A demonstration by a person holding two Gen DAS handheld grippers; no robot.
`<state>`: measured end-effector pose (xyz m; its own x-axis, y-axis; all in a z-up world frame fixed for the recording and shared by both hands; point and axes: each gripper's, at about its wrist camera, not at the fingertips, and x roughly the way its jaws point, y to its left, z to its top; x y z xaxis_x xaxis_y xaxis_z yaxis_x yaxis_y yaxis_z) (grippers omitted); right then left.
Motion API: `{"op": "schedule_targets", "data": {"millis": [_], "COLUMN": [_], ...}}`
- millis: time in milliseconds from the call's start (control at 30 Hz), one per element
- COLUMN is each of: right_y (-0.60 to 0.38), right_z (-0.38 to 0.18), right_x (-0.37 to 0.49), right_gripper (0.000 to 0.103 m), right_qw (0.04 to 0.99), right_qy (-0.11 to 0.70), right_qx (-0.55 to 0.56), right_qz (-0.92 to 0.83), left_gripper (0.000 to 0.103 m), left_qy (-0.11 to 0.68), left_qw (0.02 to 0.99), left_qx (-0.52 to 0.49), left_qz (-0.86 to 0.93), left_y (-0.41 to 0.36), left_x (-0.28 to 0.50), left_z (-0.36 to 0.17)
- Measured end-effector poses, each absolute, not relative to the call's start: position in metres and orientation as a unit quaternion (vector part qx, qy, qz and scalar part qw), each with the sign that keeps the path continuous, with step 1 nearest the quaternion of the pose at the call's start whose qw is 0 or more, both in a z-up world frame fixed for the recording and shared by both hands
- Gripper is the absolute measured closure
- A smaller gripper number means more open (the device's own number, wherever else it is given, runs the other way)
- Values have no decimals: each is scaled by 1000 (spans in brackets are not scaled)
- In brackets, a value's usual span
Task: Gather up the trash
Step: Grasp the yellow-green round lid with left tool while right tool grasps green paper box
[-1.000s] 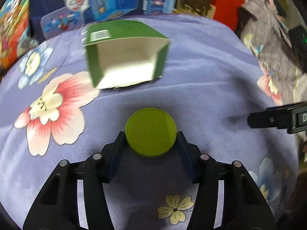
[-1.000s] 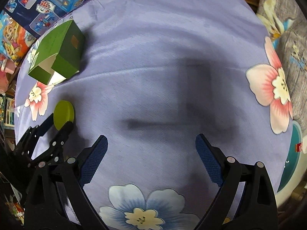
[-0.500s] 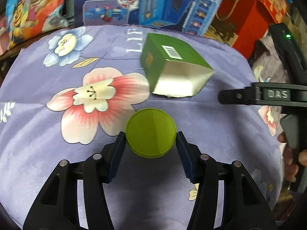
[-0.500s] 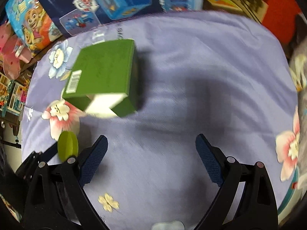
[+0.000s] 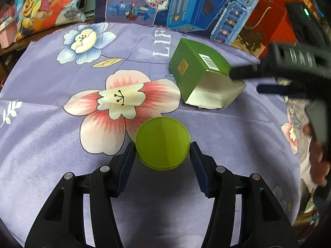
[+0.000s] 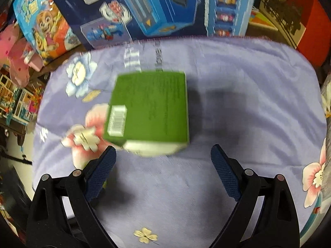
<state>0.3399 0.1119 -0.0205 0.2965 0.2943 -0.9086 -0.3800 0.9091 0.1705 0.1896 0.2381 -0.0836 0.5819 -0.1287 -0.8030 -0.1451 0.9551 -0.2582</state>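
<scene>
Purple flowery cloth point(image 5: 51, 148) with toy boxes point(image 6: 128, 8) stacked behind; left gripper point(image 5: 162, 157) is clamped on a lime-green lid point(image 5: 162, 142); right gripper point(image 6: 163, 165) hangs wide apart over the open green carton point(image 6: 149, 109) lying on the cloth.

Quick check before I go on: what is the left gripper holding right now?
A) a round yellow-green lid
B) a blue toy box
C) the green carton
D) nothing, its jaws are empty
A: in the left wrist view the left gripper has both pads pressed on the rim of the round yellow-green lid, while the green carton lies apart on the purple cloth.
</scene>
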Motion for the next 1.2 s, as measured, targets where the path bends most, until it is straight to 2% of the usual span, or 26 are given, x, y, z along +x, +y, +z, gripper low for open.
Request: {"op": "schedule_targets", "data": {"millis": [400,633,867,967,1133,1167,1200], "right_y": [153,157,87,51,37,40,43], "right_z": [-9,-34,-42,-44,-39,-38,-38], "right_x": [351,342,354,358,346,346,345], "right_gripper": [14,14,14,14,14,16,23], "right_qw": [797,797,801,802,794,791,790], "right_qy": [560,561,575,585,589,590,589], "right_qx": [-75,-155,-115,-65,-2,2,6], "right_qz": [214,164,117,99,150,162,169], "left_gripper": [48,48,48,48,48,48,48], "left_qy": [440,451,450,448,453,454,454], "left_qw": [885,876,877,879,877,876,876], "left_qx": [-153,-171,-167,-162,-158,-158,-156], "left_qz": [19,22,-2,-17,-34,-36,-36], "left_y": [265,270,252,240,221,218,216], "left_x": [210,203,205,208,216,218,219], "left_z": [-64,-74,-72,-71,-75,-76,-76]}}
